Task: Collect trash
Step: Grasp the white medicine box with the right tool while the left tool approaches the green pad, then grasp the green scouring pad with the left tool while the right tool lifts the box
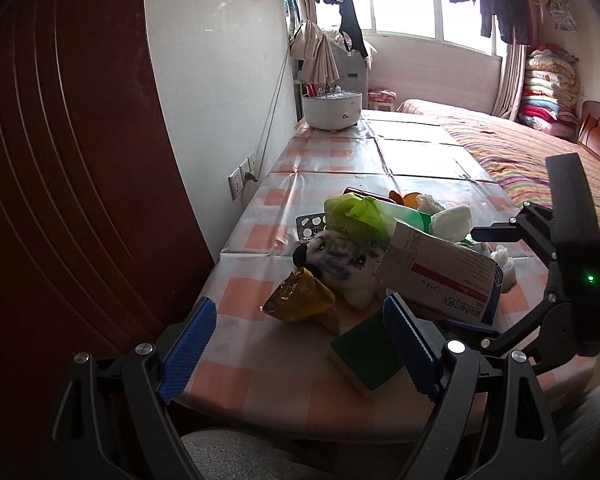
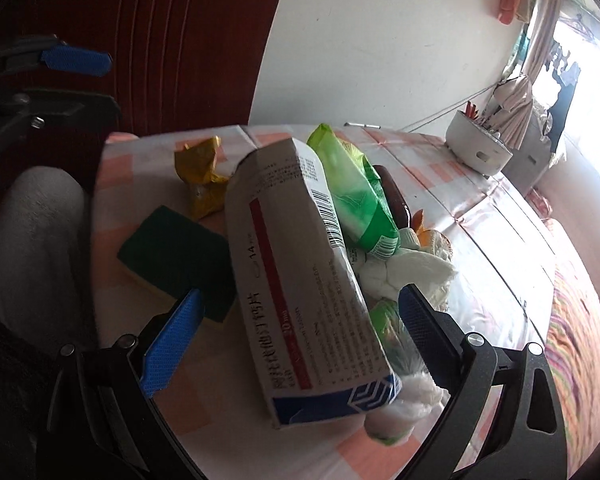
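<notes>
Both grippers' fingers spread wide: right gripper (image 2: 296, 332) straddles the medicine box (image 2: 300, 280), left gripper (image 1: 300, 344) hovers over the sponge (image 1: 363, 356).

A table (image 1: 319, 168) under a pink-and-white checked cloth ran along the wall. Near its front edge lay a green-and-yellow sponge (image 1: 365, 354), a crumpled gold wrapper (image 1: 303, 300) beside it, a scribbled-on plush toy (image 1: 339, 264) just behind. A medicine box (image 2: 300, 280) leaned on a heap of green packets and white tissues (image 2: 411, 272). At the far end sat a white round pot (image 1: 331, 110).
</notes>
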Tool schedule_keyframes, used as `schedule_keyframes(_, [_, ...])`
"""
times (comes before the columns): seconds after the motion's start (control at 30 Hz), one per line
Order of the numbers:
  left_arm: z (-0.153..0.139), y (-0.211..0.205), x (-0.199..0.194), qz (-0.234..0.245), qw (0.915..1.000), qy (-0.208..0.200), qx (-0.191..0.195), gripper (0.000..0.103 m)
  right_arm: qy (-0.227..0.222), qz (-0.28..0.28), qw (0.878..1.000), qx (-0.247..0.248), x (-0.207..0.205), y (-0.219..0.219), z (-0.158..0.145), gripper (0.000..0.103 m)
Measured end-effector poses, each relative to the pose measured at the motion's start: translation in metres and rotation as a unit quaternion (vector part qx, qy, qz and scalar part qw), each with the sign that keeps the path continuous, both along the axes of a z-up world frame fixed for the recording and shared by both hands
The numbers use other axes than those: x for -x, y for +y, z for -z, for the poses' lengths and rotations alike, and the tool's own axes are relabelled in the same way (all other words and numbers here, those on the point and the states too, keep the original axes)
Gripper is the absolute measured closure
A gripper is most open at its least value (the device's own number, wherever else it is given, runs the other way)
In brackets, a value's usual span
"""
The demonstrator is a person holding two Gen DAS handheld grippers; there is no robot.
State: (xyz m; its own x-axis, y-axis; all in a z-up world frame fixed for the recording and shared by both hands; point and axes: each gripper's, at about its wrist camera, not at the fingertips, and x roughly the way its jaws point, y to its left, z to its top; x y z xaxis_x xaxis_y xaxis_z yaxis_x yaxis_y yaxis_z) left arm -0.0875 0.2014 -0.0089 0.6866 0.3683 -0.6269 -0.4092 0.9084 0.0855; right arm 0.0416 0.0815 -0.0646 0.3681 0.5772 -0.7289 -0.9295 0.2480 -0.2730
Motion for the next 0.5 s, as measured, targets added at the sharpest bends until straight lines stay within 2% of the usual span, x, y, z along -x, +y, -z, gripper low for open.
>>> schedule_keyframes(0.03, [0.001, 0.000, 0.001, 0.000, 1.0000, 0.001, 0.001, 0.020, 0.001, -0.001, 1.000, 0.004, -0.001, 0.002, 0.002, 0.008])
schedule_keyframes(0.1, [0.003, 0.001, 0.002, 0.000, 1.0000, 0.002, 0.002, 0.020, 0.010, -0.005, 1.000, 0.014, -0.005, 0.008, 0.008, 0.016])
schedule_keyframes(0.13, [0.004, 0.000, 0.002, 0.000, 1.0000, 0.003, 0.002, 0.020, 0.019, -0.007, 1.000, 0.020, -0.012, 0.013, 0.013, 0.031])
schedule_keyframes(0.23, [0.008, -0.001, 0.002, 0.001, 1.0000, 0.007, 0.004, 0.020, 0.039, -0.002, 0.999, 0.002, -0.018, 0.011, 0.016, 0.043])
schedule_keyframes(0.27, [0.009, -0.001, 0.002, 0.003, 0.9999, 0.009, 0.005, 0.020, 0.054, 0.001, 0.998, -0.015, -0.020, 0.008, 0.014, 0.046])
schedule_keyframes(0.37, [0.013, -0.004, 0.002, 0.013, 0.9998, 0.013, 0.007, 0.020, 0.089, 0.026, 0.991, -0.095, -0.026, -0.015, -0.001, 0.047])
schedule_keyframes(0.43, [0.016, -0.005, 0.001, 0.029, 0.9993, 0.018, 0.017, 0.020, 0.113, 0.046, 0.980, -0.159, -0.029, -0.038, -0.014, 0.047])
schedule_keyframes(0.5, [0.020, -0.008, -0.004, 0.071, 0.9964, 0.031, 0.035, 0.020, 0.131, 0.063, 0.966, -0.212, -0.030, -0.063, -0.027, 0.047])
